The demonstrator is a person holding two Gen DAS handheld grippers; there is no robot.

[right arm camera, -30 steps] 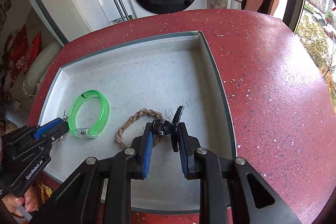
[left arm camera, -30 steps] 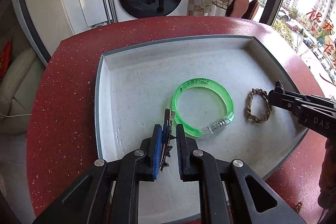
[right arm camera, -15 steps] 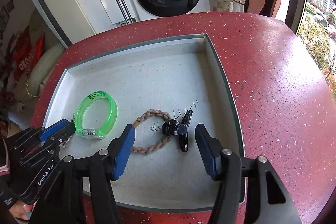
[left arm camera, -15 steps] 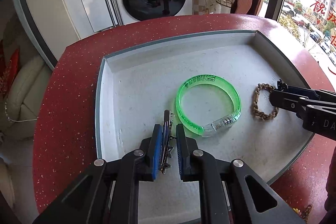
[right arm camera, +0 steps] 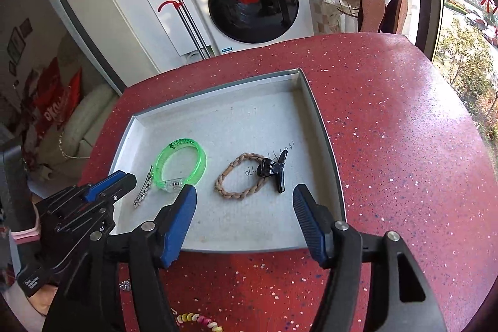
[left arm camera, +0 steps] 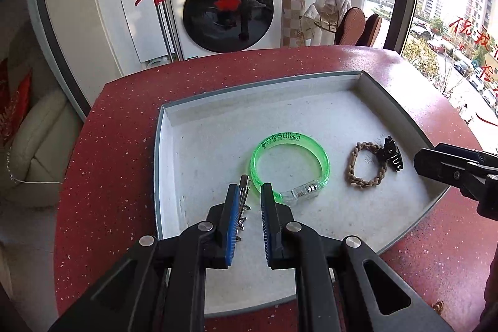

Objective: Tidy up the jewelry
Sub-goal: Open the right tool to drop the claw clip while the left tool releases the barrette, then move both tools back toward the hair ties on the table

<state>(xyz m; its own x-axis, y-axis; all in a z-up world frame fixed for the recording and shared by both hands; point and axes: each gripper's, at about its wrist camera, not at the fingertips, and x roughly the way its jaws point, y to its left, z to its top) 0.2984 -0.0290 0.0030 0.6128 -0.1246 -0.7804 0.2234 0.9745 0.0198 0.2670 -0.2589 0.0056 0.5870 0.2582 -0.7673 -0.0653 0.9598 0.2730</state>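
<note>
A grey tray (left arm camera: 199,101) (right arm camera: 323,126) sits on the red table. In it lie a green bangle (left arm camera: 289,165) (right arm camera: 182,165), a braided brown bracelet (left arm camera: 364,165) (right arm camera: 241,176), a black hair claw (left arm camera: 390,157) (right arm camera: 275,170) and a silver hair clip (left arm camera: 244,201) (right arm camera: 143,187). My left gripper (left arm camera: 249,192) (right arm camera: 124,179) is open a little, its jaws on either side of the silver clip lying on the tray floor. My right gripper (right arm camera: 244,198) (left arm camera: 420,157) is wide open and empty, raised over the tray's near edge, short of the black claw.
A colourful bead bracelet (right arm camera: 199,319) lies on the red table (right arm camera: 404,145) in front of the tray. Another small trinket (left arm camera: 437,307) lies on the table by the tray's near right side. A washing machine (left arm camera: 224,2) stands beyond the table.
My right gripper let go of the black hair claw, opened wide and drew back and up. My left gripper opened slightly off the silver clip and rose.
</note>
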